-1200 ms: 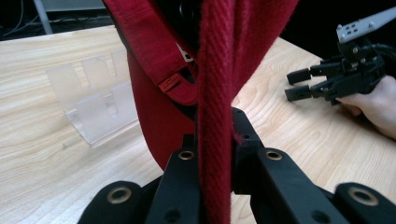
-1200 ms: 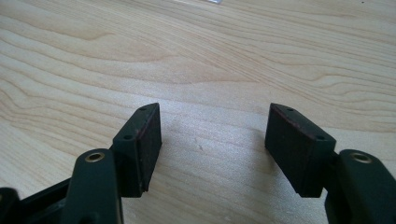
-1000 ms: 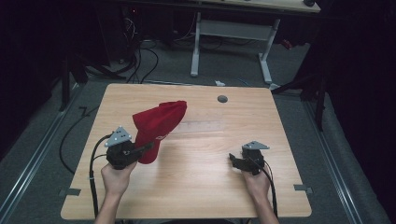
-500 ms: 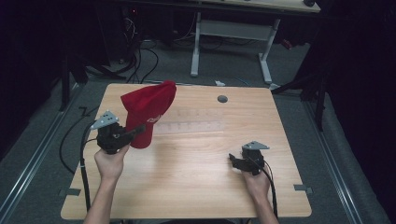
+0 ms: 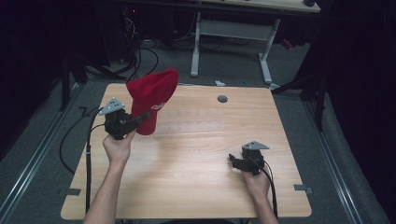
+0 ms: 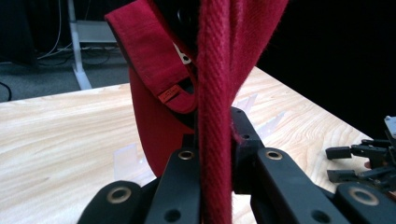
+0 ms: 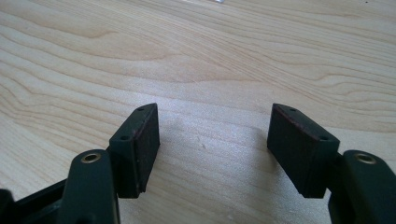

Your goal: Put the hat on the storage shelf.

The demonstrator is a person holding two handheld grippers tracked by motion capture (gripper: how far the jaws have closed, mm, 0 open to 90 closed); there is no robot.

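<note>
The left gripper point(image 5: 140, 117) pinches a red cap point(image 5: 152, 100) by its fabric edge, lifted above the wooden table's point(image 5: 187, 158) far-left part, long axis upright with the crown topmost. The left gripper view shows what the high view cannot (a small orange tag inside the cap). The right gripper point(image 7: 212, 140) rests near the table's front right, jaws spread over bare wood.

the red cap point(image 6: 159, 121) is woven cloth, its twill ribs coarse and matt, with a stitched edge. the surface point(image 7: 196, 56) is pale wood, grain plain, with a soft sheen. the left tool point(image 6: 215, 186) and right tool point(image 7: 212, 140) look like matt black plastic with small metal rivets.
</note>
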